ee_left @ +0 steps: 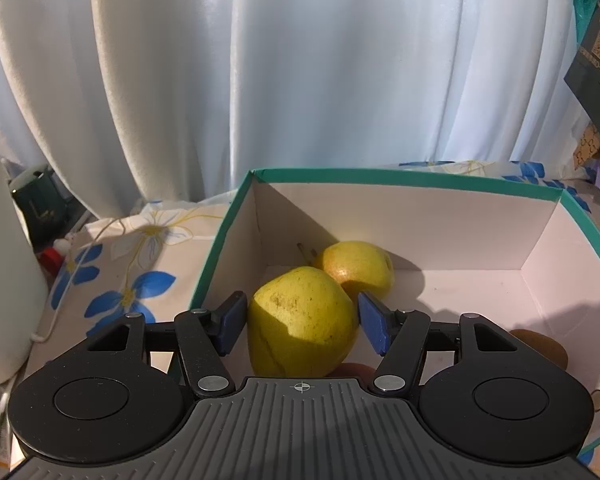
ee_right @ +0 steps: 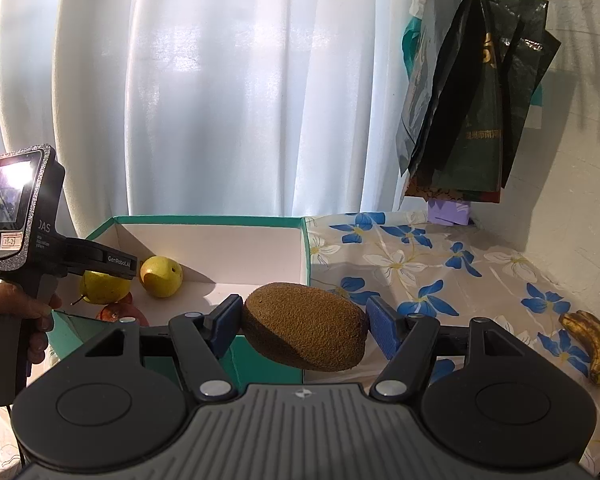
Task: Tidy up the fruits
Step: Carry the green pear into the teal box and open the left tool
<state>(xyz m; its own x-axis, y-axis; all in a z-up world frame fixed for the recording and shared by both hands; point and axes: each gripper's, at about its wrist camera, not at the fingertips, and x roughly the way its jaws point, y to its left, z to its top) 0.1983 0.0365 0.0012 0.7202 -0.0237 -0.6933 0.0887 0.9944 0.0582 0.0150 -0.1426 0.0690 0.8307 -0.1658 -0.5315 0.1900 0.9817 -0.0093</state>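
A teal-rimmed white box point(ee_left: 400, 178) stands on the flowered table. My left gripper point(ee_left: 302, 326) is inside it, its blue pads against the sides of a yellow pear point(ee_left: 300, 324). A second yellow pear point(ee_left: 356, 266) lies behind it. A kiwi point(ee_left: 540, 346) shows at the box's right. My right gripper point(ee_right: 306, 326) is shut on a brown kiwi point(ee_right: 306, 326) and holds it above the box's near right corner point(ee_right: 305, 240). In the right wrist view the left gripper point(ee_right: 100, 264) hangs over the pears point(ee_right: 162, 276), with a red fruit point(ee_right: 118, 312) below.
A spotted banana point(ee_right: 596, 346) lies on the flowered cloth point(ee_right: 420, 264) right of the box. Dark bags point(ee_right: 472, 92) hang at the right. White curtains point(ee_left: 260, 80) stand behind. A white appliance point(ee_left: 4, 280) and a dark green jar point(ee_left: 40, 200) sit at left.
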